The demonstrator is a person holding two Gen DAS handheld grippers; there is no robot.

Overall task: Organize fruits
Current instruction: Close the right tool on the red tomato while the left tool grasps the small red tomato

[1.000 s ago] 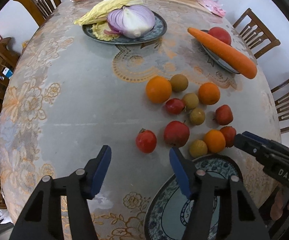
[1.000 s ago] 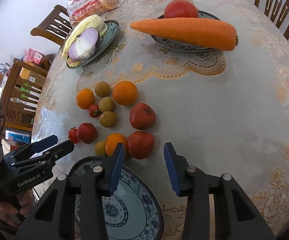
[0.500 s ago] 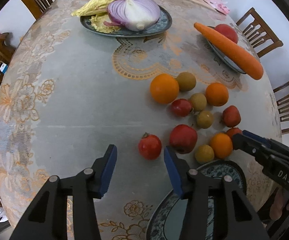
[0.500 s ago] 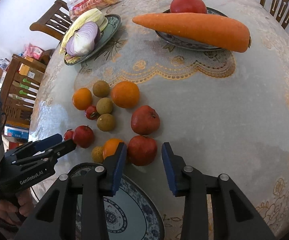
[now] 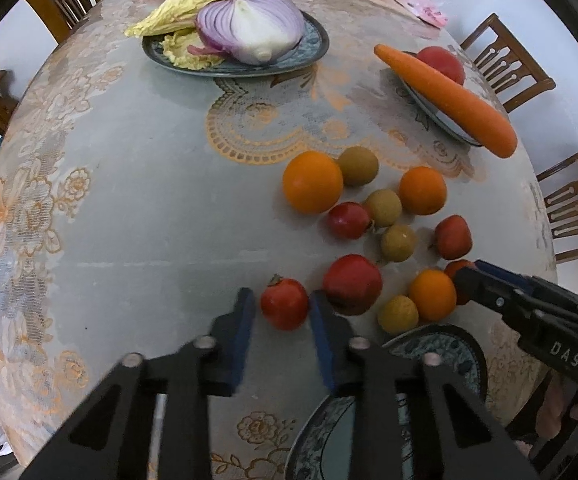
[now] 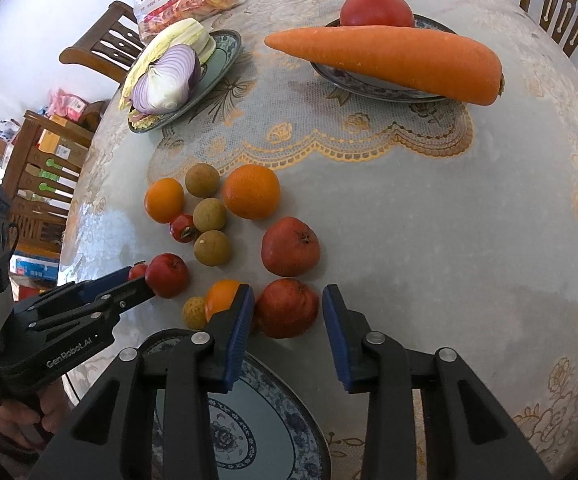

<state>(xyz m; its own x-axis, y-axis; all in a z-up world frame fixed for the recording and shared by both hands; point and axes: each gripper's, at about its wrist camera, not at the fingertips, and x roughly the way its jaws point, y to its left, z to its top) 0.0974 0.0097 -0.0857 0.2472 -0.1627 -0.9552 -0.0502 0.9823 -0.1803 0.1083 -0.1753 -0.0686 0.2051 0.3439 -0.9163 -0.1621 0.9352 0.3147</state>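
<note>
On the round lace-covered table [image 5: 129, 208], a small red tomato [image 5: 284, 303] sat clamped between the left gripper [image 5: 282, 316] pads. The right gripper [image 6: 288, 320], narrowing, straddled a red wrinkled fruit [image 6: 287, 307], its left pad touching, beside the blue patterned plate [image 6: 249, 432].

Wide bare cloth [image 5: 121, 208] was left free on the table's left. On the right, passage was blocked by clustered fruit [image 5: 385, 208], with the empty plate [image 6: 273, 432] just behind and the carrot [image 6: 389, 60] farther off.
</note>
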